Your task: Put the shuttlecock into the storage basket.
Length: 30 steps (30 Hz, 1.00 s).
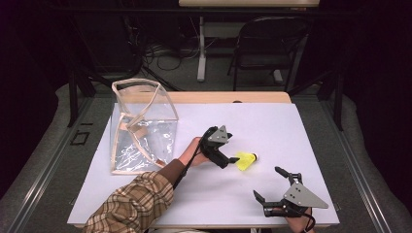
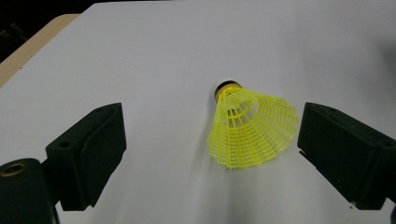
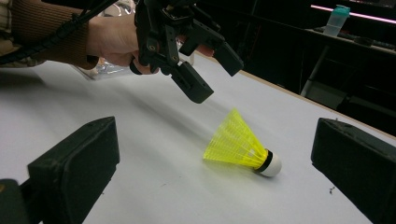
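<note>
1 shuttlecock [image 2: 247, 130], cork end half-hidden.

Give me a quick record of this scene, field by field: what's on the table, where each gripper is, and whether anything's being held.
surface: white table
shuttlecock: yellow, on its side, not held
bag: clear, standing open, far left
left gripper: open, just above the shuttlecock's skirt
right gripper: open, apart from the shuttlecock, near the table's front edge
sleeve: plaid, left arm

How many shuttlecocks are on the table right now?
1. The yellow shuttlecock lies on its side on the white table, just ahead of the open left gripper. The clear bag could hide more.
</note>
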Motion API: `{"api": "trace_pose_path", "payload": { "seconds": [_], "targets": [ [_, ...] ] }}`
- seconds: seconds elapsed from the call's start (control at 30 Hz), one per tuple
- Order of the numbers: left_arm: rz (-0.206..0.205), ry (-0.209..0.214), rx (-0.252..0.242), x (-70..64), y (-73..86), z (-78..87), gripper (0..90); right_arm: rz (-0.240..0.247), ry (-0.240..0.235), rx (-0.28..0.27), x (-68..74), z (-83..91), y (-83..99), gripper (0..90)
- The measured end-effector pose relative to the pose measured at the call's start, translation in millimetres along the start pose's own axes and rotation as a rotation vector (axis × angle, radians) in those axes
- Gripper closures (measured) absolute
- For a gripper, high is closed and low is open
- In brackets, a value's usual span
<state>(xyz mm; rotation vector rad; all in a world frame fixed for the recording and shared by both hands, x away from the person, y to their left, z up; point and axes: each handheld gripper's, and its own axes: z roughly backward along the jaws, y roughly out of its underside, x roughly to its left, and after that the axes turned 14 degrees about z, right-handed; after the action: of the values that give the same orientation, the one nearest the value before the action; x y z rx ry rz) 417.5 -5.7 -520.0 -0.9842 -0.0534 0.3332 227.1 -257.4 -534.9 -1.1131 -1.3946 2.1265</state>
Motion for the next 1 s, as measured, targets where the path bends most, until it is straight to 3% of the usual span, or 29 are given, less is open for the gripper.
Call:
{"api": "trace_pose_path", "payload": {
  "seconds": [0.67, 1.0],
  "targets": [
    [-0.033, 0.004, 0.066, -2.0, 4.2, -23.8, 27.0, -0.002, -0.004, 0.003, 0.3, -0.4, 0.1, 0.5],
    [-0.046, -0.009, 0.080, -0.4, 7.1, -29.7, 45.6, 0.000, -0.004, 0.005, 0.1, -0.7, 0.3, 0.5]
  ]
}}
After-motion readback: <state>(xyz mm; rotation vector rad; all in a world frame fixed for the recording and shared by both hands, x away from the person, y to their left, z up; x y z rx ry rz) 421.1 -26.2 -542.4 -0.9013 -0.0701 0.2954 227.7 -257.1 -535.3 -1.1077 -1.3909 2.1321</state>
